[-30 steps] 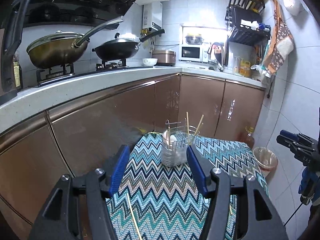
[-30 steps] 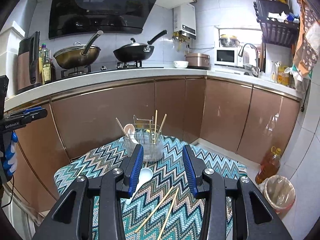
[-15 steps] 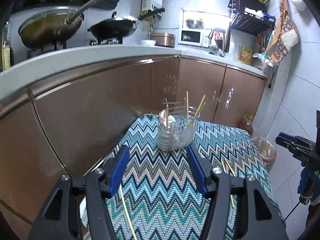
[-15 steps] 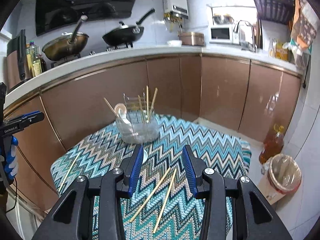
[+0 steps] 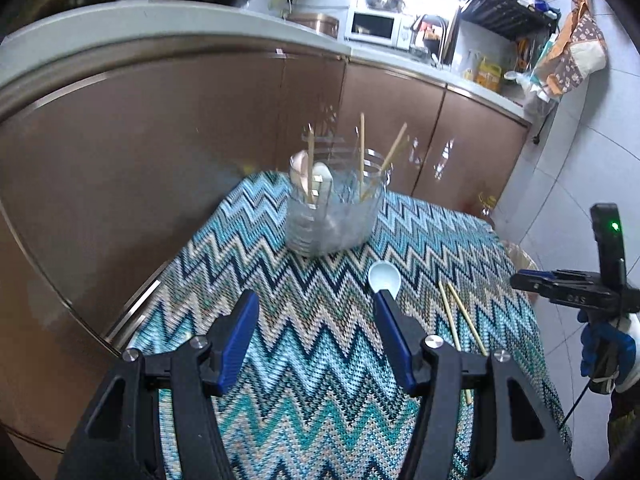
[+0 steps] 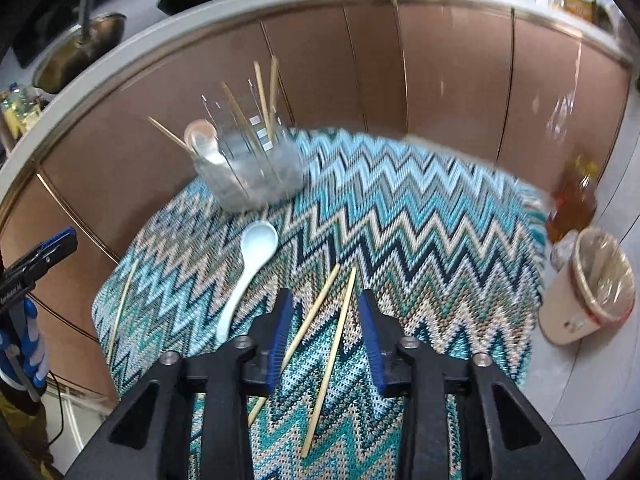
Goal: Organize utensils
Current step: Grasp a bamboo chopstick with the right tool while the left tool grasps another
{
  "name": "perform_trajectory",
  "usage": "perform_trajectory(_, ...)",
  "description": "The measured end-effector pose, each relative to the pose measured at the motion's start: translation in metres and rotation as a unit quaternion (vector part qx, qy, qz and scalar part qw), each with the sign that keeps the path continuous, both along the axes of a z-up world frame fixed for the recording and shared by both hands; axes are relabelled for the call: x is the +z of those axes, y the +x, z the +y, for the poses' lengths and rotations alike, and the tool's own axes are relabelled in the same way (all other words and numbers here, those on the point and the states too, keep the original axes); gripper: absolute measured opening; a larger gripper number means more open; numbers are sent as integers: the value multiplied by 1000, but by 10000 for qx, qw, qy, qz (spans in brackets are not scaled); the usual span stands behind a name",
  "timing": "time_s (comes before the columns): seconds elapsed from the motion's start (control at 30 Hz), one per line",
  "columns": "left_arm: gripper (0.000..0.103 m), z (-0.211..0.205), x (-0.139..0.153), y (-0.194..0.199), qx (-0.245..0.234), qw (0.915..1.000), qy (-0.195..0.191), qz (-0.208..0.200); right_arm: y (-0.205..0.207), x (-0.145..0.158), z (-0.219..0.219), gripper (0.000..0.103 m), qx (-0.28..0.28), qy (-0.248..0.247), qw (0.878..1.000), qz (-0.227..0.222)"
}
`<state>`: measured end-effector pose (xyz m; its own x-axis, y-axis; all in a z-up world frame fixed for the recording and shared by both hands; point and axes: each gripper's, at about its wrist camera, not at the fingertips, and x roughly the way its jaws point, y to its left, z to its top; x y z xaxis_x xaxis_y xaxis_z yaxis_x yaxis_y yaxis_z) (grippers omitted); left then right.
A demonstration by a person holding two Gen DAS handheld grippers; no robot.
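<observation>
A clear utensil holder (image 5: 334,212) with several chopsticks and spoons stands at the far side of a zigzag-patterned table (image 5: 312,360); it also shows in the right wrist view (image 6: 252,176). A white spoon (image 6: 250,268) lies on the cloth, its bowl (image 5: 385,277) just beyond my left gripper's right finger. Two loose chopsticks (image 6: 332,336) lie between the fingers of my right gripper (image 6: 326,308), which is open above them. A single chopstick (image 6: 122,308) lies near the table's left edge. My left gripper (image 5: 314,304) is open and empty above the cloth.
Brown kitchen cabinets (image 5: 160,140) stand close behind the table under a countertop with pans. A lined waste bin (image 6: 592,284) and an oil bottle (image 6: 572,204) stand on the floor to the right. The other gripper shows at each view's edge (image 5: 576,292).
Both grippers have tilted down and moved lower toward the table. The right gripper now frames the two loose chopsticks. Both stay open.
</observation>
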<state>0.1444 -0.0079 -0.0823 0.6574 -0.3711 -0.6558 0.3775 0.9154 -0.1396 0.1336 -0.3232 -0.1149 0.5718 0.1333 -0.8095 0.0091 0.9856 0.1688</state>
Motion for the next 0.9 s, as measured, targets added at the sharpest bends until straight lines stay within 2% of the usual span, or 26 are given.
perform_trajectory(0.1,57,-5,-14,8,-62,9998,-24,178,18,-17,-2,23,37,220,9993,313)
perform_trajectory(0.33,57,-1,-35,25,-22,9989,-104,463,63,-56,7,22,156,432,9933,1062)
perform_trajectory(0.47,57,15,-39,34,130,9983,-129,550,82,-73,7,22,81,324,9903,1350)
perform_trajectory(0.7,57,49,-41,47,439,9970,-125,623,100,-92,4,22,18,276,9855,1673)
perform_trajectory(0.9,57,72,-41,52,644,9959,-39,640,106,-97,2,22,53,293,9832,1803)
